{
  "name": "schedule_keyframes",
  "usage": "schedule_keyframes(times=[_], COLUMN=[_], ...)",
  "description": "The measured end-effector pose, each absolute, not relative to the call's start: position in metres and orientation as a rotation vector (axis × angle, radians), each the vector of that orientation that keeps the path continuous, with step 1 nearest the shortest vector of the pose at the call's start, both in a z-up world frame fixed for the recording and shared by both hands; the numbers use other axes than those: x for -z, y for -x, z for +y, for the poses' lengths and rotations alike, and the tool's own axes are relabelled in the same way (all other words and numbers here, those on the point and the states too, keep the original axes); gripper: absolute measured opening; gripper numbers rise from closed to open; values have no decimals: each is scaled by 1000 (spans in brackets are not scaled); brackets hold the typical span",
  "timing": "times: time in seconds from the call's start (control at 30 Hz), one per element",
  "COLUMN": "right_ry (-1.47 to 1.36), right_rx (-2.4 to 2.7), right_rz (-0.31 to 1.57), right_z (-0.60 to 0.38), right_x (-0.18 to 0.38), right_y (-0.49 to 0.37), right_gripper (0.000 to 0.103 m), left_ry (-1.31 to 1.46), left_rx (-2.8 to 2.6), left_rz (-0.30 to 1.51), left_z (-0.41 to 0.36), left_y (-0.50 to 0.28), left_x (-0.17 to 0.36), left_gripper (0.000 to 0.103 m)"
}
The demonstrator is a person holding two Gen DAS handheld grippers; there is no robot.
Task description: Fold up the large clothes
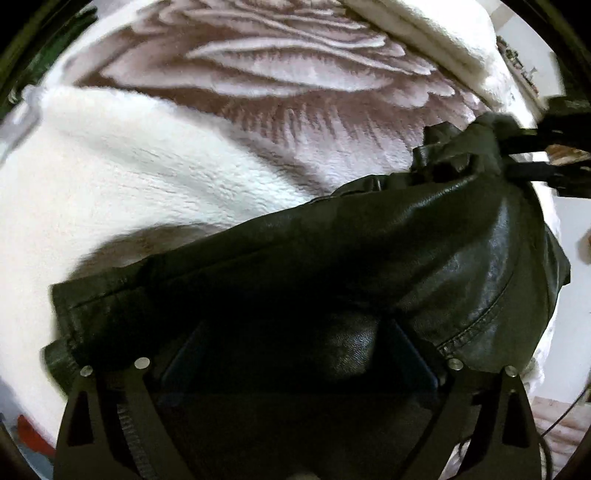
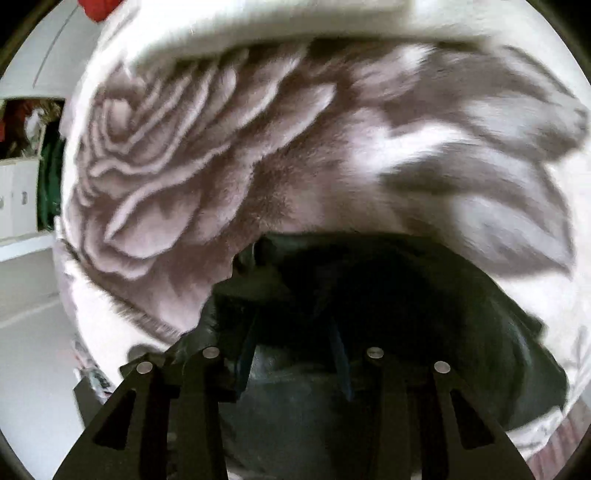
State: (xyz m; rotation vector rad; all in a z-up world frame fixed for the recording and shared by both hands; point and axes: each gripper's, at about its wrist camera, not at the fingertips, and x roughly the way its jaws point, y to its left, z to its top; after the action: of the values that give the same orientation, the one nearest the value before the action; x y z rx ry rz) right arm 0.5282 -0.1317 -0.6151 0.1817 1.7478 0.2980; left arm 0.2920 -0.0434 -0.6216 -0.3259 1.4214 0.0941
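The right hand-held gripper reaches in from the bottom edge, its two fingers pressed into dark folds of a black leather jacket; a fold of jacket sits between them, though the shadow there hides whether they clamp it. The jacket lies bunched on a plush blanket patterned with a large mauve and pale pink rose. A white fleecy band runs along the top. At far left stands a white cabinet, with pale floor below it.
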Motion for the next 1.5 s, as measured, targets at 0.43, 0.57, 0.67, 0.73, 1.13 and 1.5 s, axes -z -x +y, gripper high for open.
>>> schedule_keyframes(times=[0.43, 0.57, 0.67, 0.73, 1.13, 1.5], right_ry=[-597, -790, -925, -1024, -1127, -751], right_rx=[-128, -133, -219, -286, -402, -528], right_rz=[1688, 1711, 1679, 1614, 1383, 1324], right_z=[-312, -336, -337, -337, -296, -211], right_x=[592, 645, 677, 692, 705, 608], right_y=[-398, -377, -372, -376, -415, -402], right_gripper=[73, 73, 74, 76, 22, 20], left_ry=[466, 400, 481, 518, 577, 743], left_rx=[130, 91, 131, 149, 163, 189], left_rz=[1383, 1470, 1489, 1490, 1477, 1415], left_z=[-130, -139, -125, -120, -109, -75], left_y=[-343, -356, -362, -360, -358, -323], left_x=[582, 637, 644, 645, 648, 633], left_gripper=[14, 6, 6, 5, 5, 5])
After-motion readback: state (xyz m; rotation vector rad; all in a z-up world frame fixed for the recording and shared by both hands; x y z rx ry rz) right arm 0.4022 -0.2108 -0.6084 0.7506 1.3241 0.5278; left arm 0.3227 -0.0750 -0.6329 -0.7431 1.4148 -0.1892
